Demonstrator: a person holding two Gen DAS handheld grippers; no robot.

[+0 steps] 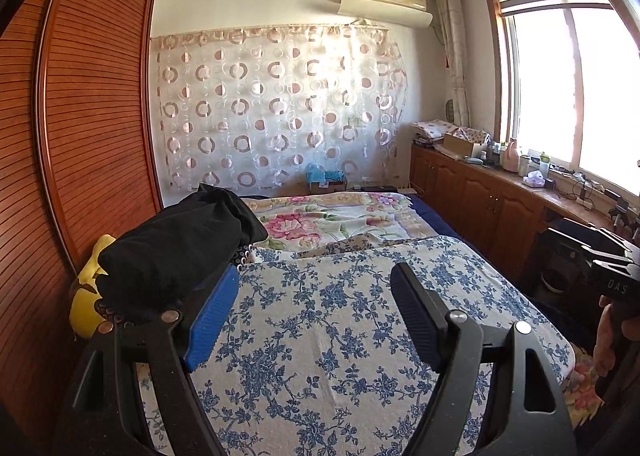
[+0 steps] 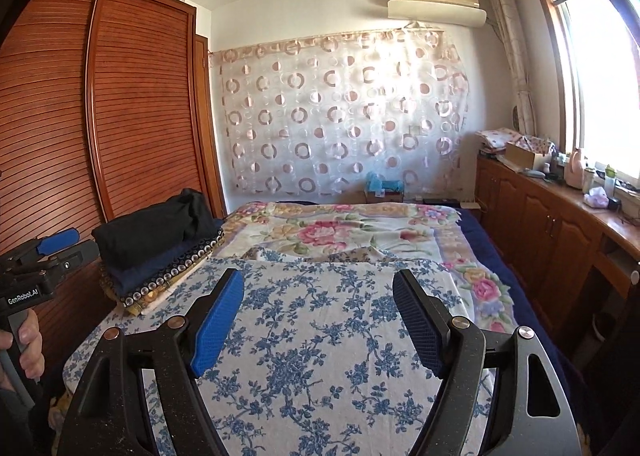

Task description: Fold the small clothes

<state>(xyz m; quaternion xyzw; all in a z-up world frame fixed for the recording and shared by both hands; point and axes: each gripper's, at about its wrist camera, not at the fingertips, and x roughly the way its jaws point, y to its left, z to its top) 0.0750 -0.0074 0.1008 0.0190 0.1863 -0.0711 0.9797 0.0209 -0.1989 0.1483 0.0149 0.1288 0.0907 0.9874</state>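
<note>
black garment [image 2: 154,230] folded atop stack [image 2: 160,276]

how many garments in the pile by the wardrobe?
3 or more: a black garment on top, a navy one under it, a studded dark one below, over yellowish and pale layers at the bottom. Others may be hidden.

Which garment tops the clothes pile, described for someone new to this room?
Find the slatted wooden wardrobe; a clothes pile sits against it on the bed's edge. The top piece is a plain black garment, unlike the navy and studded layers beneath.
</note>
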